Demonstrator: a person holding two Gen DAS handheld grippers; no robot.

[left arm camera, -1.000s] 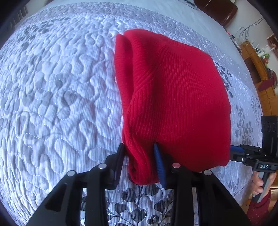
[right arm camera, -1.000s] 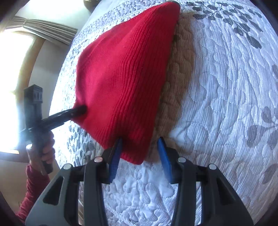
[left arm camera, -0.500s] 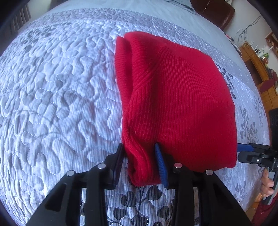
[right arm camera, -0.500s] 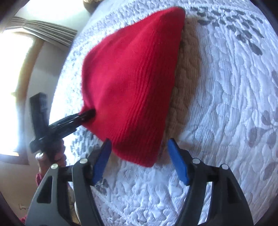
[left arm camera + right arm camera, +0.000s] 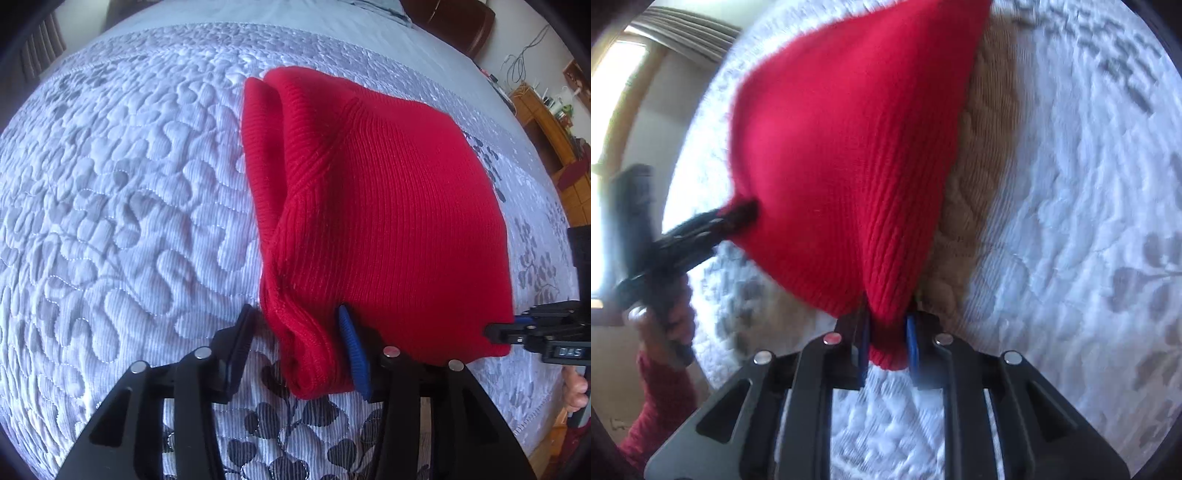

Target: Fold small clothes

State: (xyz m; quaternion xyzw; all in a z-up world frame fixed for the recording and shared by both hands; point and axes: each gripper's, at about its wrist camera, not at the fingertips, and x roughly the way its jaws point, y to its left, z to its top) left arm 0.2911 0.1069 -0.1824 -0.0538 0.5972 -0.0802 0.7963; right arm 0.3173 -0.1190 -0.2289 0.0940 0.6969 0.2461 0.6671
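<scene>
A red knitted garment [image 5: 388, 206], folded, lies on a bed covered by a white quilted bedspread [image 5: 122, 192] with a grey leaf pattern, close to the bed's near edge. In the right wrist view a tan cable-knit piece [image 5: 979, 155] shows from under the garment's right side, touching it.

Left gripper [image 5: 295, 343]: its jaws have just been opening. The garment's near left corner, a thick bunched fold, sits between the fingers. The blue pad on the right lies against the cloth; the black finger [image 5: 240, 339] on the left stands just clear of the fold, with bedspread visible in the gap. The fingers are apart and not pinching. In the right wrist view this gripper [image 5: 738, 216] appears at the garment's left corner, but blur hides the state of its tips there.

Right gripper [image 5: 886, 343]: its jaws have just been closing. The fingers are drawn together and clamped on the garment's near right corner, the red knit squeezed into a narrow neck between the blue pads, its tip protruding below them. In the left wrist view this gripper [image 5: 517, 328] meets the garment's lower right corner.

A hand [image 5: 670, 314] with a red sleeve [image 5: 661, 402] grips the left tool's handle. Wooden furniture [image 5: 554, 122] stands beyond the bed's far right side.
</scene>
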